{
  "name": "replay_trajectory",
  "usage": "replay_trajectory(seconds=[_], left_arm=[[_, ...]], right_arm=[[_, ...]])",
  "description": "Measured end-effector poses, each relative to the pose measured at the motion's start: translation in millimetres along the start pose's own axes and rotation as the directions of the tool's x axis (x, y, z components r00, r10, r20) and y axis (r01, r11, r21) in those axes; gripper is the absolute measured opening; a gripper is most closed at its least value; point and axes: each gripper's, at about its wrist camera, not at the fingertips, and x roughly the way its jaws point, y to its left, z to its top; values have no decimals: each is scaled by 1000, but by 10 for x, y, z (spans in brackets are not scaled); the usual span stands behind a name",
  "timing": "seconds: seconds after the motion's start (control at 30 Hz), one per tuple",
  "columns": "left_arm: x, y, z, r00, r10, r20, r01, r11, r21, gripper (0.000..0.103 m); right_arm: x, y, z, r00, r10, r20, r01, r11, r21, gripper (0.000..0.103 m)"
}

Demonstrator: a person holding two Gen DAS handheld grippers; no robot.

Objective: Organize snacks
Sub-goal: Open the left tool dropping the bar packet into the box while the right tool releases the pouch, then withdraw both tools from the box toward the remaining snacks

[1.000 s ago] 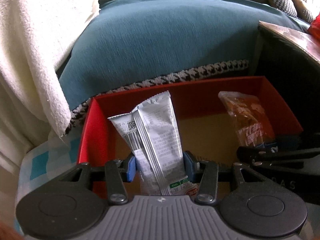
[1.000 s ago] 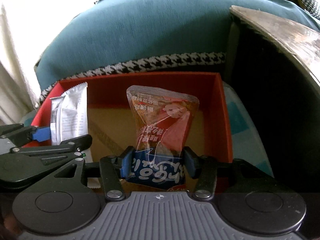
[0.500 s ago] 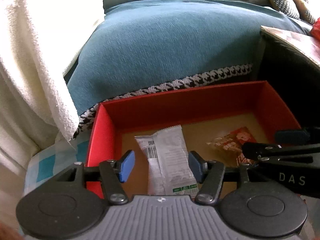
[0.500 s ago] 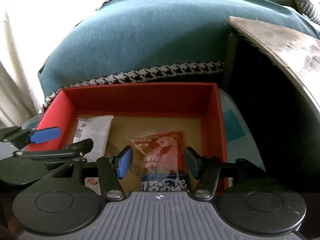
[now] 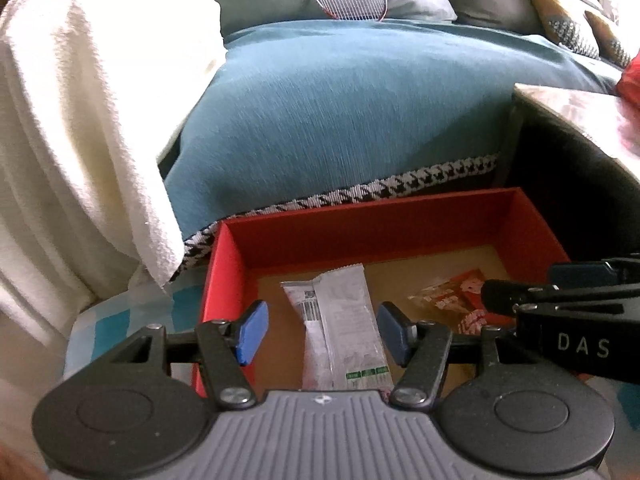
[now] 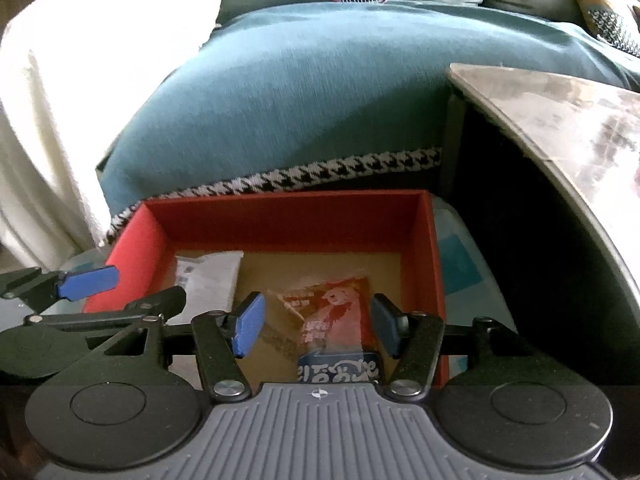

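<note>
Both snacks are down in the red box (image 5: 400, 220). The grey wrapper (image 5: 344, 320) lies flat on the cardboard floor towards the left wall; the red-and-blue packet (image 6: 332, 320) lies flat to its right, apart from it.

Left gripper (image 5: 320, 332): jaws apart, nothing pinched, the grey wrapper showing between the pads but below them. Right gripper (image 6: 316, 330): jaws have just been opening, the packet in the gap and loose, pads clear of it.

Risks as I see them:
- The two grippers sit side by side, very close. Pulling out on a slant could knock one against the other.
- A pad could catch the near end of a wrapper and drag it back out, or flip it against the wall.
- The box looks light. A nudge on the near rim could slide it along the checked cloth (image 5: 120, 320) it sits on.
- Wrappers are slick film; a re-grip on a flat-lying pack would likely skid.

Cleanest exit is probably straight up.
</note>
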Motion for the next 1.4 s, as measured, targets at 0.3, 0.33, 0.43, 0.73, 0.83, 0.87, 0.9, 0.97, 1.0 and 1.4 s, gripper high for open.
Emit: replay_trajectory(seconds=[0.3,0.33,0.43,0.73,0.83,0.87,0.9,0.97,1.0,1.4], left_arm=[[-198,56,-52,1000,-3,13,4,1000,-6,57],[-221,62,-60,1000,-3,16,4,1000,-9,58],[-295,87,-99,1000,-3,21,3,1000,-13,60],[-442,125,-250,1000,-6,8,6,1000,-20,61],[-479,140,-294,1000,-8,4,8,1000,-20,61],[-490,143,-307,1000,-9,1,9,1000,-21,61],[-506,145,-320,1000,-11,0,11,1000,-21,62],[-539,148,-348,1000,-9,-3,9,1000,-18,62],[-553,148,-364,1000,-6,-5,5,1000,-15,62],[-737,233,-661,997,-37,-66,36,999,-17,66]], right_arm=[[-170,28,-68,1000,6,14,-6,1000,5,70],[-187,35,-74,1000,8,17,-8,1000,4,71],[-246,52,-101,1000,11,23,-11,1000,3,71],[-340,107,-260,1000,24,15,-25,1000,5,74],[-364,110,-327,1000,28,11,-28,1000,12,76],[-370,108,-346,1000,28,8,-28,999,15,77],[-376,108,-368,1000,29,6,-29,999,19,77],[-394,111,-407,1000,31,3,-31,999,25,77],[-401,121,-431,1000,31,0,-31,999,27,77],[-516,177,-747,997,46,-66,-43,998,37,81]])
